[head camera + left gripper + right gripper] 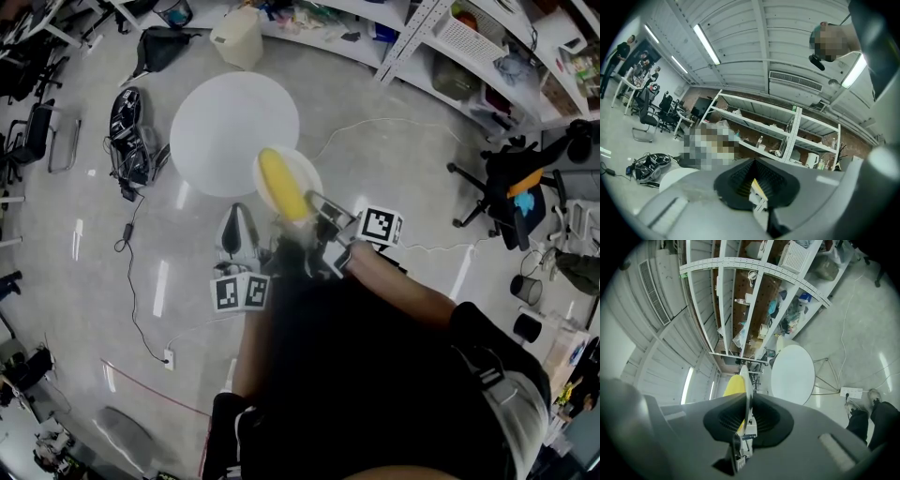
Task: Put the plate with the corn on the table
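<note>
– Step in hand?
– Carry. Right tool (746, 413) clamped on plate (313, 172) rim, corn (281, 183) aboard, aloft at tabletop's (225, 122) five o'clock edge. Left tool (752, 180) closed, empty.
– Next?
– Probably onward to eleven o'clock, level, then down.

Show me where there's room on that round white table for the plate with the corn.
The whole table top is bare, edge to edge. The plate with the corn, pinched in the fingers of the right gripper, overlaps its near right edge. Crowding is off the table: tangled gear on the floor at its left, shelves behind it.
</note>
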`<state>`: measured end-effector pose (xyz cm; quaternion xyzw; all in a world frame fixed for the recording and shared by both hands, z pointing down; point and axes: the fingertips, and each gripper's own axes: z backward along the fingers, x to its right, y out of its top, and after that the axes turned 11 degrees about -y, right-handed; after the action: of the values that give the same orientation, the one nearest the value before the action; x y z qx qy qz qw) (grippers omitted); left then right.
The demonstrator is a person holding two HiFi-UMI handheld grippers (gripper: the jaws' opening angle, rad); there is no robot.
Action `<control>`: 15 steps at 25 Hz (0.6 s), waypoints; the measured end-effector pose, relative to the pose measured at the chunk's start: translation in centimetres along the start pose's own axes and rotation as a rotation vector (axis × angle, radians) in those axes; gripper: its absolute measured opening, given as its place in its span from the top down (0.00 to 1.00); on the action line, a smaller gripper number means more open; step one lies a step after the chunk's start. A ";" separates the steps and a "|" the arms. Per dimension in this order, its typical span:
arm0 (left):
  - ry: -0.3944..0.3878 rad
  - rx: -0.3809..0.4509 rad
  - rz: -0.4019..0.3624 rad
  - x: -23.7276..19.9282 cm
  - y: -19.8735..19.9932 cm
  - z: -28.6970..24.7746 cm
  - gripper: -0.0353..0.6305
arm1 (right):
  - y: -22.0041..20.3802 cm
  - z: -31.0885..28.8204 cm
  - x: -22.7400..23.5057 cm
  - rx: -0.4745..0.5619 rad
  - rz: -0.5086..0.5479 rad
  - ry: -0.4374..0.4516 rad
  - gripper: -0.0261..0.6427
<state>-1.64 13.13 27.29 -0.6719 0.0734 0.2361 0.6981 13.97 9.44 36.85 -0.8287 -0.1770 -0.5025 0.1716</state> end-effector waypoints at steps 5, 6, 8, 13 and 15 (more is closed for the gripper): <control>-0.017 -0.013 0.005 -1.8 0.4 -1.7 0.94 | 0.7 -2.1 -0.4 0.011 -0.003 -0.011 0.90; -0.019 -0.014 0.007 -2.1 0.5 -2.1 0.94 | 0.9 -2.5 -0.4 0.013 -0.007 -0.016 0.90; -0.024 -0.015 0.009 -2.7 0.7 -2.7 0.94 | 1.2 -3.2 -0.6 0.016 -0.009 -0.022 0.90; -0.033 -0.022 0.020 -4.2 0.8 -4.3 0.94 | 2.2 -5.3 -1.3 0.025 0.000 0.001 0.90; -0.033 -0.023 0.025 -4.8 0.8 -5.0 0.94 | 2.7 -6.0 -1.3 0.028 -0.005 0.000 0.90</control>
<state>-5.11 7.15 28.15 -0.6751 0.0672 0.2567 0.6884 10.01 4.16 38.01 -0.8256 -0.1861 -0.5005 0.1821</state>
